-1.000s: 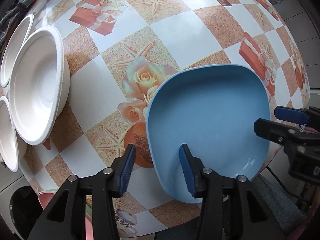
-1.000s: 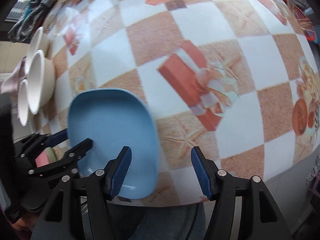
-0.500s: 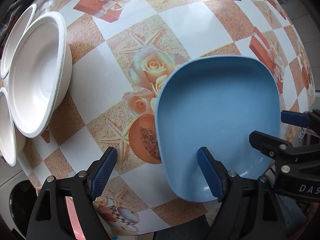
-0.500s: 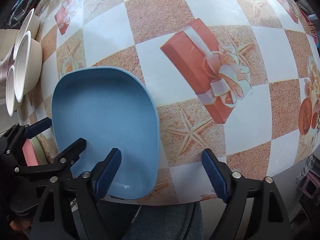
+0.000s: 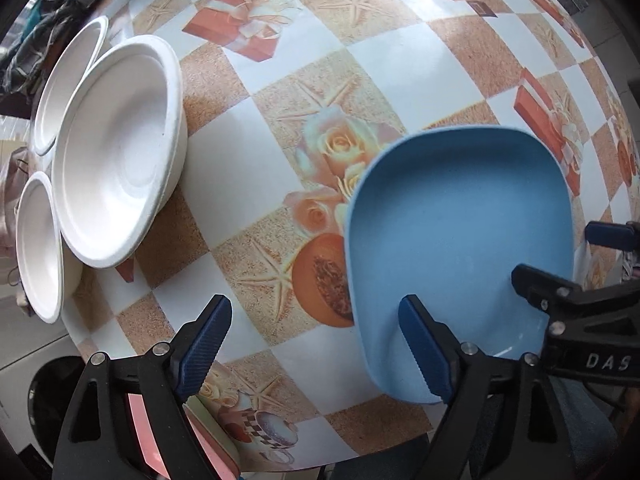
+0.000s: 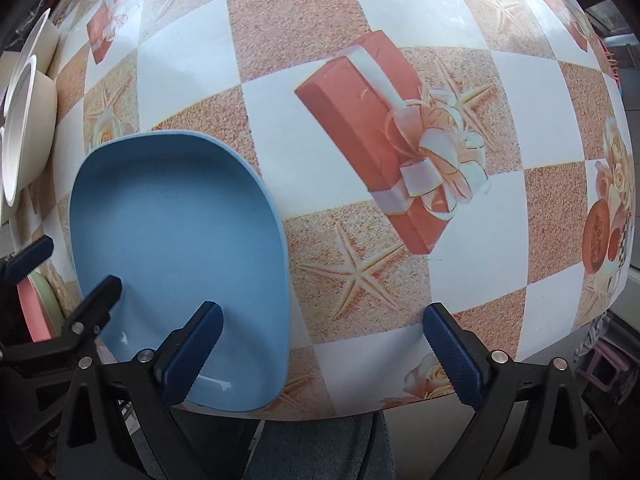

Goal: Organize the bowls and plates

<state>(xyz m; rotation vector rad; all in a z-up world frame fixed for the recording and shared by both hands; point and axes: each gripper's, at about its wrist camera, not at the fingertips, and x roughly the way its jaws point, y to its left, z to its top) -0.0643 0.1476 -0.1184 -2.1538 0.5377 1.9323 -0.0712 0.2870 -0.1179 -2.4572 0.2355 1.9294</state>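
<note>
Grippers, ours: left gripper (image 5: 316, 344) and right gripper (image 6: 320, 344) gape wide, empty. Blue plate (image 5: 460, 232) at table's (image 5: 256, 144) near edge; white bowls (image 5: 116, 152) at left edge.

The only readable lettering is "DAS" in white capitals on the black body of the right gripper (image 5: 600, 276), at the lower right of the left wrist view, where the frame edge cuts the word off. The right wrist view shows no legible writing.
</note>
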